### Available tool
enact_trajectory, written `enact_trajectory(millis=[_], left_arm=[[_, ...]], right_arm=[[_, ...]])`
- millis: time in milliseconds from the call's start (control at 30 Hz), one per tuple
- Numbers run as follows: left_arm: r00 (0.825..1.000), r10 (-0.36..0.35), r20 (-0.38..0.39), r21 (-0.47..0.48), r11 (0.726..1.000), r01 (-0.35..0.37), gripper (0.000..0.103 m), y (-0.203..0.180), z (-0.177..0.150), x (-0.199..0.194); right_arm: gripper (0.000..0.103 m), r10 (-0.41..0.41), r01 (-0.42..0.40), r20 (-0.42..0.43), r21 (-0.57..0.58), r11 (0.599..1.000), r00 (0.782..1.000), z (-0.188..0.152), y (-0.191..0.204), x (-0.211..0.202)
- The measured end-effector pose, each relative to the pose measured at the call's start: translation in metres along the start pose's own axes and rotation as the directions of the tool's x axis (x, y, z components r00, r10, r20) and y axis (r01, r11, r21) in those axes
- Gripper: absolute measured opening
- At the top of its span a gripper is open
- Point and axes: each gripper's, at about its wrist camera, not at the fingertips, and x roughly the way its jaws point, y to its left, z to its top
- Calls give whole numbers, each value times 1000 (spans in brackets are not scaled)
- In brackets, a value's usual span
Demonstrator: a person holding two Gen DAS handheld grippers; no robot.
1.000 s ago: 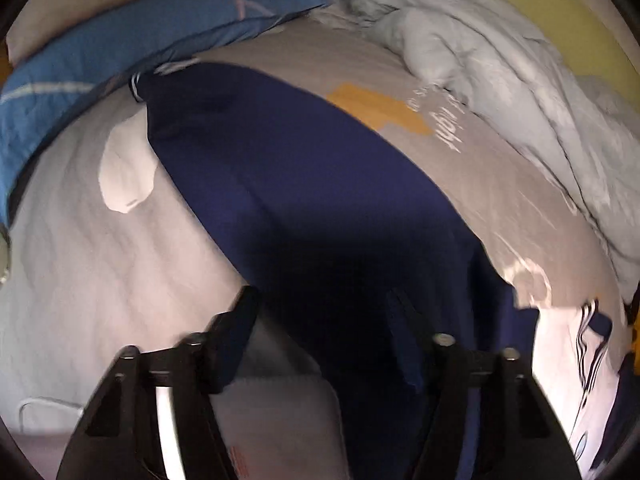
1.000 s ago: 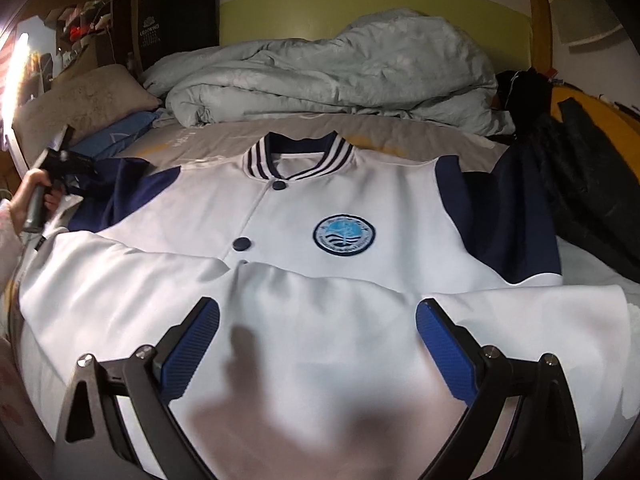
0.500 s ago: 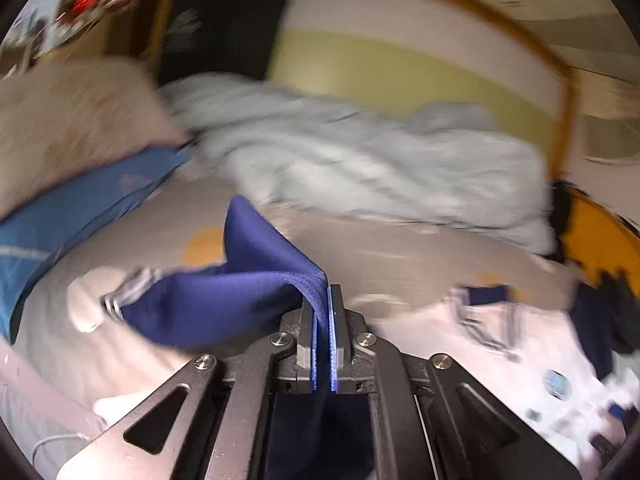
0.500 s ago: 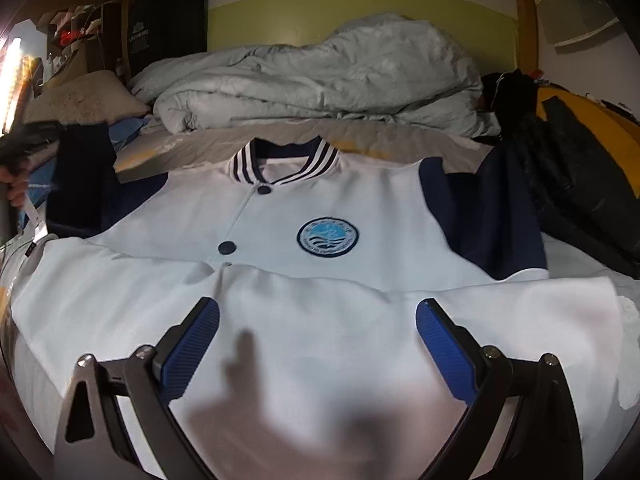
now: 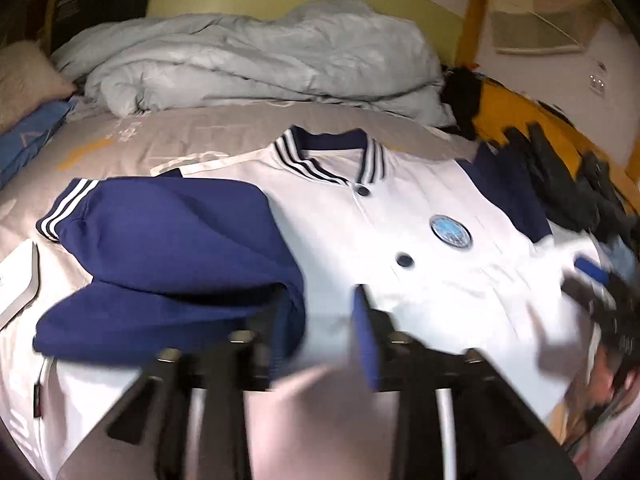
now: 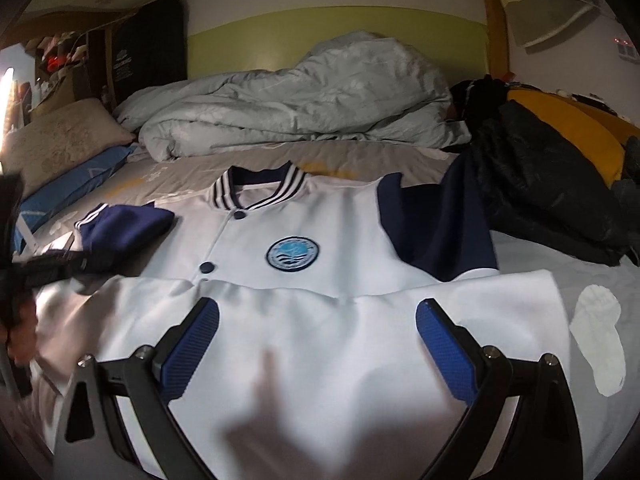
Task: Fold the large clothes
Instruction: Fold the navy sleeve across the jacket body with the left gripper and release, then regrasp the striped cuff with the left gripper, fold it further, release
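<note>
A white varsity jacket [image 6: 320,240] with navy sleeves lies face up on the bed, its lower part folded up over the front; it also shows in the left wrist view [image 5: 400,216]. Its left navy sleeve [image 5: 168,248] lies folded over the jacket's left side, also in the right wrist view [image 6: 124,224]. My left gripper [image 5: 320,320] is open just past the sleeve's edge and holds nothing. My right gripper [image 6: 318,332] is open and empty above the folded white hem. The other navy sleeve [image 6: 440,224] lies spread out to the right.
A crumpled grey duvet [image 6: 304,104] lies at the back of the bed. A dark jacket [image 6: 548,188] on a yellow cloth sits at the right. Pillows [image 6: 60,140] lie at the left. A white sock [image 6: 600,340] lies on the grey sheet at the right.
My left gripper took the navy sleeve, carried it over the jacket's left side, then opened and let it go. The right gripper stayed open above the hem.
</note>
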Motion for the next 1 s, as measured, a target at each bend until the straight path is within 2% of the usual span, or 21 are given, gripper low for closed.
enact_trajectory(millis=[33,133,200,267,367,433,567,667,733,800,867,900,967,1000], left_arm=[[1000,-4,21,1,1000,4,54,-3,-4,-9],[992,10,125,-58,998,-3,71,16,-3,-42],[984,52,170,-128,991,-30,76,37,6,-57],[979,117,166,-195,977,-83,78,65,19,-62],[973,212,88,-262,948,-183,78,110,36,-53],[957,290,1,-266,923,-279,77,134,46,-37],[944,301,-135,-310,892,-329,77,180,48,-6],[951,256,-172,-384,872,-304,76,208,48,12],[956,228,-186,-409,866,-287,69,221,48,26],[946,243,-213,-389,867,-310,62,232,49,40],[931,258,-260,-380,859,-344,39,240,49,54],[935,250,-253,-392,857,-335,16,241,49,55],[955,237,-180,-393,872,-291,12,237,52,45],[963,247,-108,-376,886,-269,11,230,55,33]], right_arm=[[99,5,-5,-1,14,1000,1000,1,-3,0],[99,19,-19,-14,47,999,1000,1,-9,2],[99,28,-27,-20,54,998,999,0,-10,3],[99,20,-20,-21,41,999,1000,-1,-8,3],[99,21,-21,-14,23,1000,1000,0,-4,2],[99,20,-20,-4,8,1000,1000,2,-1,1],[99,25,-25,0,-3,1000,1000,5,2,2],[99,38,-38,-8,-4,999,999,4,3,3],[99,57,-58,-21,-3,998,998,3,3,4],[99,109,-109,-50,11,994,993,3,2,8],[99,137,-135,-64,35,990,988,2,1,10],[99,138,-136,-65,39,990,988,2,1,10],[99,123,-121,-60,36,992,991,2,-2,9],[99,112,-110,-56,38,993,992,2,-3,9]])
